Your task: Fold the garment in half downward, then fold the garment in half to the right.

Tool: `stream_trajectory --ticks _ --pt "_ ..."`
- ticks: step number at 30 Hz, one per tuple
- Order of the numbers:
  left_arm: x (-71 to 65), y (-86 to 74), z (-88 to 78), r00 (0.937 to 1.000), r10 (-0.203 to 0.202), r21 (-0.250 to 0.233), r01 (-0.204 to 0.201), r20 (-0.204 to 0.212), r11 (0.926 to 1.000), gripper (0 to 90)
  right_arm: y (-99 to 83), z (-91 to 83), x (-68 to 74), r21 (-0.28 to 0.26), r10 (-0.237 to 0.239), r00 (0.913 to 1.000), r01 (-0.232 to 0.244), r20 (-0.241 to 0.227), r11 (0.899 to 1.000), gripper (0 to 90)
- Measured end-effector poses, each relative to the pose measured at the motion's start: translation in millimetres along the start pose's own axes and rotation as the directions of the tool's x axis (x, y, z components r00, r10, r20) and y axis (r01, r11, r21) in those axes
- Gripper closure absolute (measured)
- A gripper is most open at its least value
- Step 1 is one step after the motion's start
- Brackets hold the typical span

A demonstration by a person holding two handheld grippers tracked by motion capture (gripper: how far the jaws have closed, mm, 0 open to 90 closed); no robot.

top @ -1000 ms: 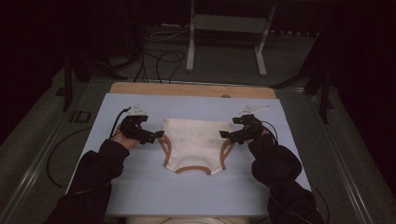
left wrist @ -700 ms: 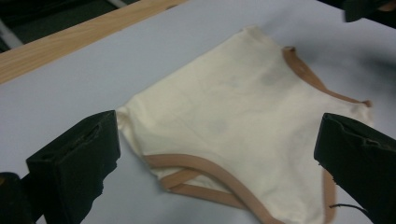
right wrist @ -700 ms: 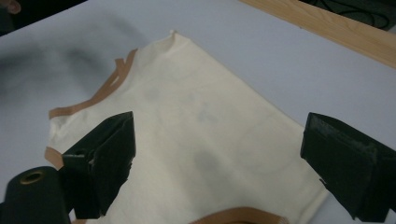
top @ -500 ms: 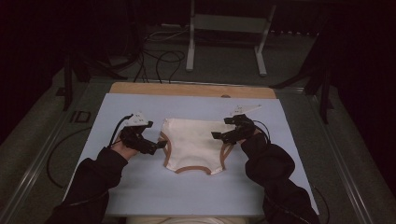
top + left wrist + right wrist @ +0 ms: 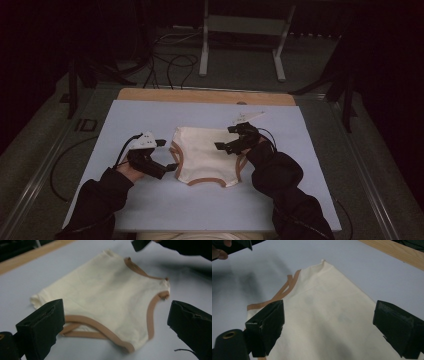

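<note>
- Overhead, a person in dark sleeves works two handheld grippers over a pale blue mat (image 5: 150,210) covering a wooden table (image 5: 200,95).
- At far left, the left gripper (image 5: 170,156) sits just beside the left edge of a cream garment (image 5: 205,152), its jaws spread wide and empty; its own view shows the two black jaws framing the cloth with nothing between them.
- At centre, the cream garment, shaped like a pair of briefs with tan trim (image 5: 100,326) round the leg openings, lies flat on the mat, roughly midway between the hands.
- To the right, the right gripper (image 5: 225,145) hangs over the garment's right side, jaws likewise wide apart and gripping nothing.
- From the right gripper's camera, cream fabric (image 5: 332,315) spreads between its jaws, the tan trim showing at left.
</note>
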State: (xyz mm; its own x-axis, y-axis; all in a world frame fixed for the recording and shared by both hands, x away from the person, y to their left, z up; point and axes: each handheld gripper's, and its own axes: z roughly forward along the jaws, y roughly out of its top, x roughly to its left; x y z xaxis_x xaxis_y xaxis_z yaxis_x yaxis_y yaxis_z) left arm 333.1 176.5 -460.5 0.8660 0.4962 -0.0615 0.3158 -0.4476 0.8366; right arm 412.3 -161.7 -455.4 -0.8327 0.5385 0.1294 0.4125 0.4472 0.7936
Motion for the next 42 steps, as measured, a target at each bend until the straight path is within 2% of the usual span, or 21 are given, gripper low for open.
stream_trajectory --ticks 8,15,22,23,26,27,28,29,30,31,32,34,35,38,39,40,42 --pt "-10.1 -1.8 9.6 0.9968 0.059 0.046 -0.061 0.054 0.9971 2.0 15.0 20.8 2.1 0.015 -0.019 0.9995 0.019 -0.025 1.000 10.3" --pt "-17.0 -0.3 16.6 0.9889 0.099 0.051 -0.105 0.111 0.9932 1.7 26.9 33.9 4.2 0.018 -0.027 0.9989 0.028 -0.039 0.999 10.3" --pt "-17.2 -3.3 26.7 0.9828 0.126 0.082 -0.138 0.134 0.9871 1.8 33.4 40.9 7.1 0.018 -0.034 0.9981 0.035 -0.050 0.999 10.3" --pt "-14.1 -5.5 31.4 0.9805 0.127 0.094 -0.142 0.150 0.9854 2.3 35.4 42.9 8.0 0.018 -0.039 0.9978 0.040 -0.053 0.999 10.3" --pt "-11.0 -7.8 36.7 0.9825 0.123 0.109 -0.139 0.140 0.9843 5.4 36.8 44.6 8.2 0.020 -0.037 0.9979 0.038 -0.053 0.999 10.3" --pt "-9.2 -9.9 42.5 0.9814 0.126 0.133 -0.146 0.145 0.9803 5.4 37.4 46.9 7.8 0.017 -0.036 0.9977 0.037 -0.058 0.999 10.3" --pt "-9.2 -9.9 42.5 0.9814 0.126 0.133 -0.146 0.145 0.9803 6.1 37.4 46.9 7.8 0.017 -0.036 0.9977 0.037 -0.058 0.999 10.3" --pt "-9.6 -11.5 48.6 0.9779 0.150 0.164 -0.173 0.146 0.9711 8.5 37.7 48.9 8.4 0.025 -0.023 0.9981 0.024 -0.057 0.999 10.3" --pt "-9.6 -11.5 48.6 0.9779 0.150 0.164 -0.173 0.146 0.9711 10.2 37.6 49.6 8.2 0.025 -0.022 0.9979 0.024 -0.061 0.999 10.3" --pt "-10.3 -13.1 54.2 0.9724 0.163 0.188 -0.194 0.167 0.9629 12.4 37.3 50.7 8.3 0.027 -0.021 0.9980 0.023 -0.059 0.999 10.3" --pt "-10.3 -13.1 54.2 0.9724 0.163 0.188 -0.194 0.167 0.9629 14.2 37.3 50.7 8.3 0.027 -0.021 0.9980 0.023 -0.059 0.999 10.3" --pt "-11.2 -15.9 62.2 0.9644 0.186 0.229 -0.227 0.188 0.9467 15.5 36.0 52.5 8.3 0.026 -0.023 0.9977 0.025 -0.064 0.999 10.3" --pt "-11.1 -16.4 63.9 0.9642 0.188 0.237 -0.230 0.187 0.9439 15.9 35.4 53.0 8.8 0.029 -0.021 0.9977 0.023 -0.065 0.999 10.3" --pt "-11.0 -17.7 67.4 0.9632 0.188 0.243 -0.232 0.192 0.9417 16.5 34.4 53.9 8.6 0.031 -0.026 0.9974 0.028 -0.067 0.999 10.3" --pt "-12.1 -18.9 69.8 0.9583 0.193 0.246 -0.243 0.211 0.9385 16.5 34.2 53.8 8.9 0.033 -0.026 0.9975 0.028 -0.066 0.999 10.3" --pt "-12.1 -18.9 69.8 0.9583 0.193 0.246 -0.243 0.211 0.9385 16.5 34.2 53.8 9.0 0.031 -0.025 0.9974 0.027 -0.067 0.999 10.3" --pt "-14.5 -20.7 74.7 0.9522 0.215 0.266 -0.270 0.217 0.9256 16.5 34.2 53.9 9.0 0.029 -0.023 0.9973 0.025 -0.069 0.999 10.3"
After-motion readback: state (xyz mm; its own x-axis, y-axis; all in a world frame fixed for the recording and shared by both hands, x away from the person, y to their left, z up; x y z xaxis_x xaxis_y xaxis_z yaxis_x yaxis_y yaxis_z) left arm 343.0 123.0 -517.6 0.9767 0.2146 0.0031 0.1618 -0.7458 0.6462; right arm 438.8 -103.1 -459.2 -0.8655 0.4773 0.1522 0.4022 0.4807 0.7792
